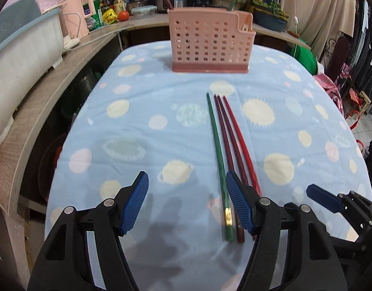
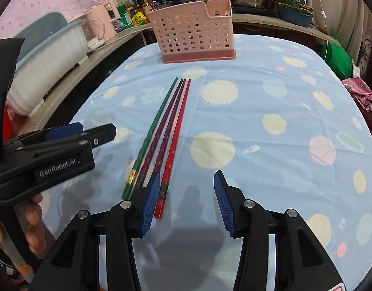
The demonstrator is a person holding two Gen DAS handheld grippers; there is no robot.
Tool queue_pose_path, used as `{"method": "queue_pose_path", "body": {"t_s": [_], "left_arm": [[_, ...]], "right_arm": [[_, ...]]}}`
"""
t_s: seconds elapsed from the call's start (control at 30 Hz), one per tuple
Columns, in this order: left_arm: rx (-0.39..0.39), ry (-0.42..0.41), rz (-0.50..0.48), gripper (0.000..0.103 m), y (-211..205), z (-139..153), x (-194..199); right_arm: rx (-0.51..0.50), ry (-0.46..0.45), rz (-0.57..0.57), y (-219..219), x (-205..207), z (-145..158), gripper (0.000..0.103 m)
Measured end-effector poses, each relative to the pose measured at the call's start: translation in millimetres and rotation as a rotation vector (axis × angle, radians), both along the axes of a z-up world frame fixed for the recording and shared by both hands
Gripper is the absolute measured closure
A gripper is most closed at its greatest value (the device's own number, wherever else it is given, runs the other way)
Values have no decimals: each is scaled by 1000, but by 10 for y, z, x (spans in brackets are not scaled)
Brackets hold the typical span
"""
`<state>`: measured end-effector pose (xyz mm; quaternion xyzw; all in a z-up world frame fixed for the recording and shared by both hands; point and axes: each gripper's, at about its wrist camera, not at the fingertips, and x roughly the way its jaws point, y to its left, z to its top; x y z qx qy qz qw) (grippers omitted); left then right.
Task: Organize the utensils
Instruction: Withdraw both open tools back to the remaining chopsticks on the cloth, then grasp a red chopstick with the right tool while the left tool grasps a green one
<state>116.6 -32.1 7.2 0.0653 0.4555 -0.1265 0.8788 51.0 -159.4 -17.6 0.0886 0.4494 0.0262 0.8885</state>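
Green chopstick (image 1: pixel 217 150) lies ahead of the wide-open left gripper (image 1: pixel 187 203); right gripper (image 2: pixel 187 198) also open; next, pick one for the pink holder (image 1: pixel 207 46)

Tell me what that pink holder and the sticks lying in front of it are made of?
The pink holder looks like matte moulded plastic, judging by its uniform punched holes. The chopsticks seem lacquered wood or plastic: glossy green, maroon and red, the green one gold-banded. Hard to tell which.

The left tongs (image 2: pixel 72 135) body reads "GenRobot.AI" in white.
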Motion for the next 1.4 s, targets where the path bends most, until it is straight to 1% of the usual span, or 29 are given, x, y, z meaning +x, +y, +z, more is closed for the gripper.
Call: {"method": "queue_pose_path", "body": {"t_s": [0.1, 0.27, 0.4, 0.47, 0.57, 0.67, 0.73, 0.83, 0.9, 1.23, 1.4], "left_arm": [[13, 19, -10, 40, -3, -95, -71], [25, 38, -17, 40, 4, -186, -132], [27, 51, -22, 40, 5, -247, -164], [28, 56, -25, 40, 4, -269, -181], [30, 64, -28, 40, -2, -302, -200], [31, 73, -28, 40, 1, -334, -213], [31, 77, -27, 40, 1, -351, -218], [28, 81, -29, 40, -2, -363, -224], [26, 82, -31, 40, -11, -367, -225], [21, 92, -51, 40, -102, -416, -233], [33, 97, -52, 40, -128, -465, -223]], "right_arm": [[-15, 11, 12, 60, -23, -59, 58], [-13, 31, 25, 124, -35, -164, 58], [-22, 32, 32, 170, -36, -208, 61], [-36, 30, 35, 195, -36, -221, 65], [-64, 17, 39, 225, -40, -221, 68], [-124, 1, 38, 268, -57, -237, 76], [-149, -11, 38, 277, -75, -246, 78], [-154, -19, 26, 243, -87, -250, 87], [-145, -21, 9, 189, -90, -254, 96], [-111, -24, -11, 88, -105, -259, 96], [-90, -24, -13, 70, -105, -258, 96]]}}
